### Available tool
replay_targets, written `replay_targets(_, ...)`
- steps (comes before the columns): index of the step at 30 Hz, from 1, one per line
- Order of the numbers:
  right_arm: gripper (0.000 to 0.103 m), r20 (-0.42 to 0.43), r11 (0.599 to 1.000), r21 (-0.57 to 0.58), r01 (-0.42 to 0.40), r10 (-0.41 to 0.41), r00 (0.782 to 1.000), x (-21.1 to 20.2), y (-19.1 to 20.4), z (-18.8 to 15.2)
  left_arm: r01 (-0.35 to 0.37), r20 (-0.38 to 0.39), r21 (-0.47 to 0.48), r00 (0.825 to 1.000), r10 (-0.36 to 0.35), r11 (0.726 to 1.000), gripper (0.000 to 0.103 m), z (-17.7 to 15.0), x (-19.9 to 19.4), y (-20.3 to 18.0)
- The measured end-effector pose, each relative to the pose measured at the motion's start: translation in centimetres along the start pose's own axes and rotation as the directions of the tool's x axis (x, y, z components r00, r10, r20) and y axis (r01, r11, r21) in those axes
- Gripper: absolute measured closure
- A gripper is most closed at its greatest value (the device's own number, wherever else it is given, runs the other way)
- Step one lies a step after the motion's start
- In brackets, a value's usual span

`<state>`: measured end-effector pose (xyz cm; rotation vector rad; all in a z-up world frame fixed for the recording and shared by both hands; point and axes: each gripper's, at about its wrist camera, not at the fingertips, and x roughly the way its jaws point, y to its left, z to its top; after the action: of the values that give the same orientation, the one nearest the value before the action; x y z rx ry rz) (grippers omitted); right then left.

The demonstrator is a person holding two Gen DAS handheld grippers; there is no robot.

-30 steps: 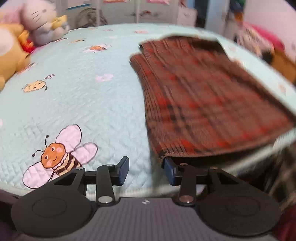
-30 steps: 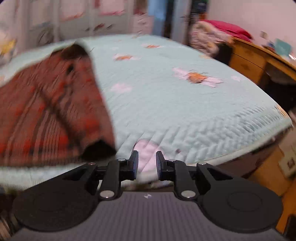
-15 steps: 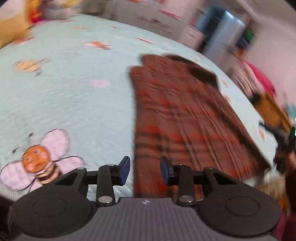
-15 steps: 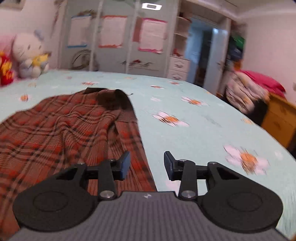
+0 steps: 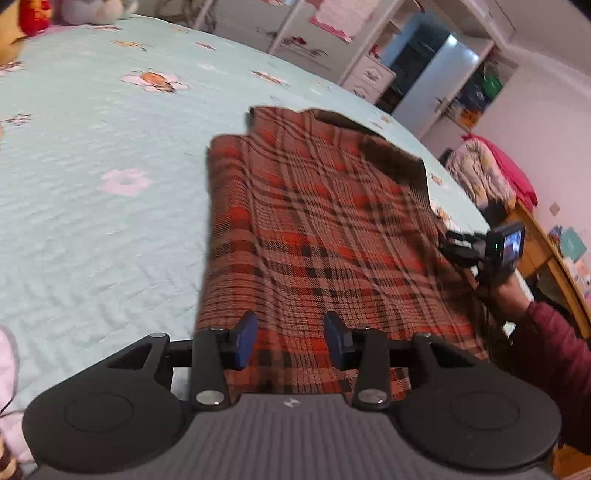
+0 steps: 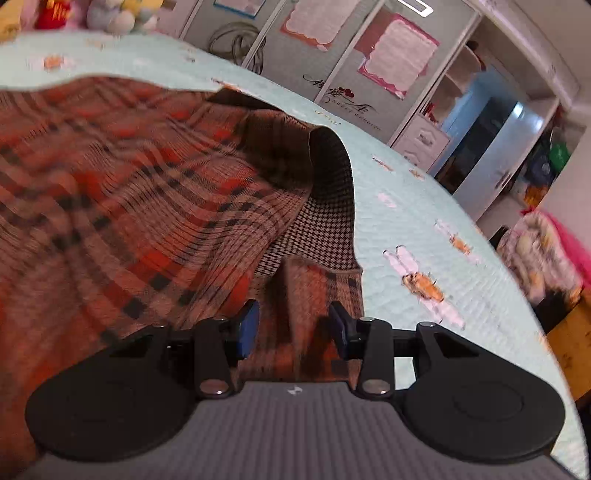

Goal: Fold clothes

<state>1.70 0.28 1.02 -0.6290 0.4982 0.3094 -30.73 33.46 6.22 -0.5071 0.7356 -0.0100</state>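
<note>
A red-brown plaid garment (image 5: pixel 332 229) lies spread on the mint quilted bed (image 5: pixel 92 221). My left gripper (image 5: pixel 290 339) hovers over its near hem; the jaws are opening and the pads press on nothing. In the right wrist view the plaid garment (image 6: pixel 129 192) fills the left, with a houndstooth lining (image 6: pixel 314 229) showing at a turned-up fold. My right gripper (image 6: pixel 293 328) sits above the cloth's right edge next to the bed (image 6: pixel 399 206), jaws closing, cloth beneath them but not pinched. The left wrist view also shows the right gripper (image 5: pixel 448 243) at the garment's right side.
A hand and dark red sleeve (image 5: pixel 546 343) hold the right gripper. Plush toys (image 5: pixel 88 7) sit at the bed's far end. A wardrobe (image 6: pixel 332 55) stands behind. A wooden desk (image 5: pixel 546 251) and a pile of clothes (image 5: pixel 487 173) are at the right.
Both grippers swung in over the plaid garment: the left from the bare quilt onto the near hem, the right from the bed's side onto the right edge. The right jaws widened.
</note>
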Motion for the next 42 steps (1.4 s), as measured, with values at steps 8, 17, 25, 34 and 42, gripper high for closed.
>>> replay_targets(8, 0.101, 0.028, 0.874, 0.486, 0.026, -0.046, 0.999, 0.5, -11.9, -2.0, -0.003, 0.021, -0.058, 1.000, 0.005, 0.998, 0.061, 1.5, 2.4, 1.3)
replay_targets(17, 0.096, 0.062, 0.693, 0.715, -0.093, 0.069, 0.996, 1.2, -16.1, -6.7, -0.071, 0.063, -0.081, 0.995, 0.076, 0.994, 0.049, 4.0, 4.8, 2.8)
replay_targets(25, 0.046, 0.015, 0.722, 0.676, -0.145, 0.184, 0.983, 2.4, -15.4, -5.6, -0.155, 0.130, -0.060, 0.978, 0.162, 0.986, 0.038, 9.5, 9.6, 5.0)
replay_targets(34, 0.098, 0.030, 0.616, 0.772, -0.157, 0.212, 0.977, 4.3, -16.7, -8.4, -0.256, 0.171, 0.029, 0.954, 0.247, 0.966, 0.039, 11.8, 14.9, 5.5)
replay_targets(42, 0.067, 0.030, 0.830, 0.557, 0.038, -0.066, 0.997, 2.0, -12.8, -2.7, -0.336, 0.255, 0.068, 0.916, 0.309, 0.939, 0.034, 10.2, 15.5, 4.2)
